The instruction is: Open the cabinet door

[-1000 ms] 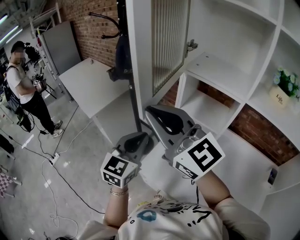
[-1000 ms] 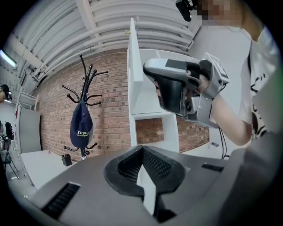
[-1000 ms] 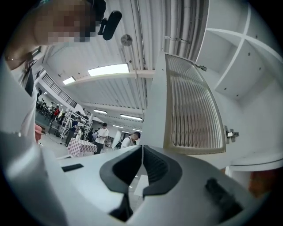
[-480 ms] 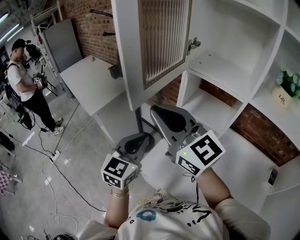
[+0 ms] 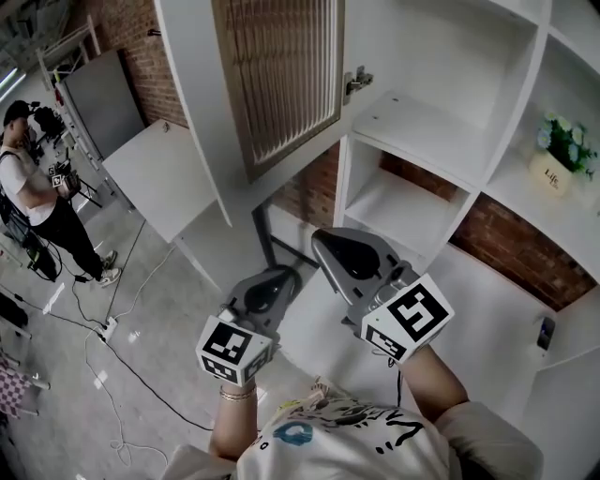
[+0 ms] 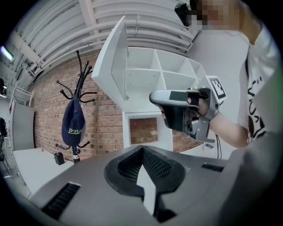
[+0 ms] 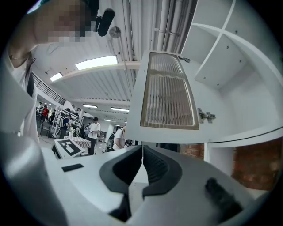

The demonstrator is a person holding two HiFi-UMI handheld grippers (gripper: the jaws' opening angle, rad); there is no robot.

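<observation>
— Behind the white cabinet (image 5: 450,84), a brick wall (image 5: 131,28) and a grey floor (image 5: 56,375) are showing in the head view. Where is the cabinet door (image 5: 272,84) sitting?
— It is hanging swung out, its long axis upright, hinged at its right edge and with its free edge pointing left. It is lying above and ahead of both grippers, well apart from them. The right gripper (image 5: 328,239) is reaching nearer to its lower edge than the left gripper (image 5: 278,275).
— What is the left gripper view giving?
— Its jaws are meeting at the tips and gripping nothing. The door is standing up and to the left of them, near a coat rack (image 6: 78,88).
— And the right gripper view?
— Those jaws are pressing together too, holding nothing. The door is sitting straight above the tips, its ribbed panel (image 7: 168,95) facing the camera.
— What is the next move turning on?
— Judging by the wide swing, the opening is looking nearly finished. Any further push is calling for the right hand going upward.
</observation>
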